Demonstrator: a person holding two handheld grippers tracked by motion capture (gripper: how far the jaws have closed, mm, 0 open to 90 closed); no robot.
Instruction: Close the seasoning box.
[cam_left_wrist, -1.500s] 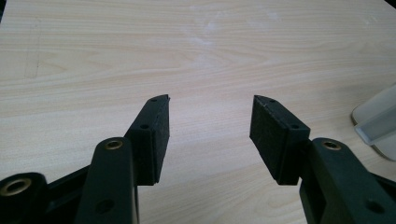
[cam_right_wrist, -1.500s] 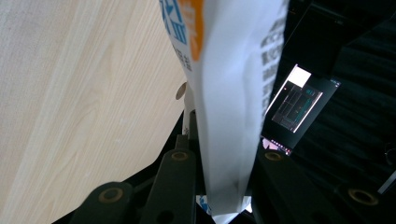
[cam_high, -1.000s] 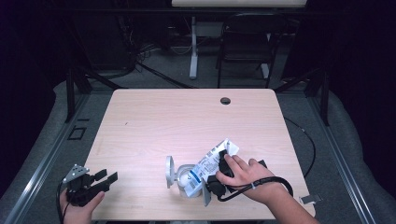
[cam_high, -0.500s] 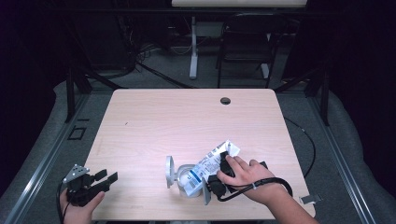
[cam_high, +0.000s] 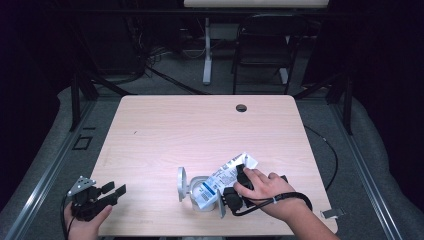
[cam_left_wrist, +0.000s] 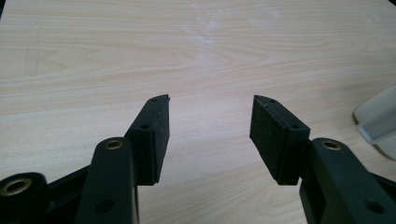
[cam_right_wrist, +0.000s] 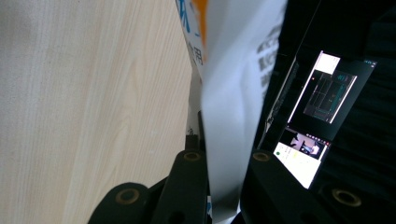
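A white pouch (cam_high: 220, 181) with a blue label lies tilted near the table's front edge. Its lower end rests at a white plastic container (cam_high: 187, 192), whose round lid stands on edge. My right gripper (cam_high: 231, 192) sits under the person's hand and is shut on the pouch. In the right gripper view the pouch (cam_right_wrist: 233, 93) runs up from between the two closed jaws of the right gripper (cam_right_wrist: 224, 156). My left gripper (cam_high: 114, 189) is at the front left corner, open with nothing between its jaws. In its own view the left gripper (cam_left_wrist: 210, 105) is over bare wood, with the container (cam_left_wrist: 379, 122) at the right edge.
The light wooden table (cam_high: 200, 130) has a small round cable hole (cam_high: 241, 108) near its far edge. A chair (cam_high: 260, 55) and a desk leg stand on the floor beyond it. A lit screen (cam_right_wrist: 322, 116) shows past the table's edge.
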